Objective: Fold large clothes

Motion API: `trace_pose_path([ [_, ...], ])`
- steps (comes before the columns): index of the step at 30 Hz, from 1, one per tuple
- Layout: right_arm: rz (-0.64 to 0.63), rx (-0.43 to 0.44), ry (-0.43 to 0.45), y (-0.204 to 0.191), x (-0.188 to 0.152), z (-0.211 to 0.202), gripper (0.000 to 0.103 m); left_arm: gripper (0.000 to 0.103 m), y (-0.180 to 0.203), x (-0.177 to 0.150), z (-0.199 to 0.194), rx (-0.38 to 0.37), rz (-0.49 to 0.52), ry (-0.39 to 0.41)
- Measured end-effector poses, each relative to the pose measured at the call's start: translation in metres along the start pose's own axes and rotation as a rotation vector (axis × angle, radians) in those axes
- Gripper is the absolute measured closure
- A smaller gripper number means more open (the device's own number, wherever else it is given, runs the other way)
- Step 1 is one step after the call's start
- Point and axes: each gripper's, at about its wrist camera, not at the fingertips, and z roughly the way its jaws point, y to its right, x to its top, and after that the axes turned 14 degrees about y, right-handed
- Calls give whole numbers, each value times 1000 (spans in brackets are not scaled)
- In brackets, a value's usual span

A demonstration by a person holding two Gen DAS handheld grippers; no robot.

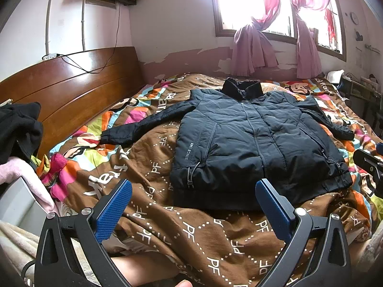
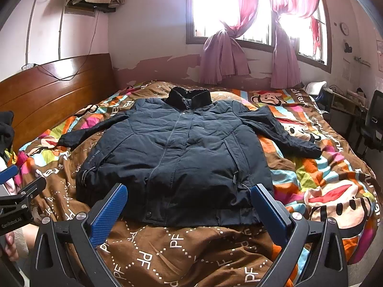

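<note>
Jacket [image 1: 253, 143]: we see a dark padded jacket lying flat, front up, on the bed, collar toward the window wall, hem toward us. Zipped shut down the middle.
Collar [image 2: 189, 98]: black, standing up at the far end.
Sleeves: both spread out to the sides; left sleeve [image 1: 143, 125] runs toward the headboard, right sleeve [image 2: 284, 131] angles out over the cartoon print.
Hem: drawcord with toggle [image 1: 190, 178] on the left side; small white lettering on the panel just above it.
Bedspread [image 2: 182, 246]: brown with white "PF" diamonds near us, bright stripes and cartoon monkey faces farther off; wrinkled under and around the jacket.
Left gripper [image 1: 192, 198]: we hold it over the bedspread just short of the hem, fingers wide apart, nothing between them. Blue pads [image 1: 112, 212] face inward.
Right gripper [image 2: 189, 203]: same, fingers spread wide and empty, tips overlapping the hem in the right wrist view; we cannot tell if they touch the fabric.
Cross view: left gripper's edge shows at the left of the right wrist view, right gripper's at the right of the left wrist view.
Headboard [image 1: 67, 88]: dark wood, on the left, cable draped over it.
Window [image 2: 229, 7]: bright, with pink curtains [image 2: 222, 57] tied back.
Dark clothes [image 1: 19, 129]: heaped at far left beside the headboard.
</note>
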Motion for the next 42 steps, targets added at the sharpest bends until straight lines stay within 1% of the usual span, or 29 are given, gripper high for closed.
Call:
trace_pose_path([
  [42, 1, 1, 2, 1, 3, -2, 0, 2, -2, 1, -1, 6, 12, -1],
])
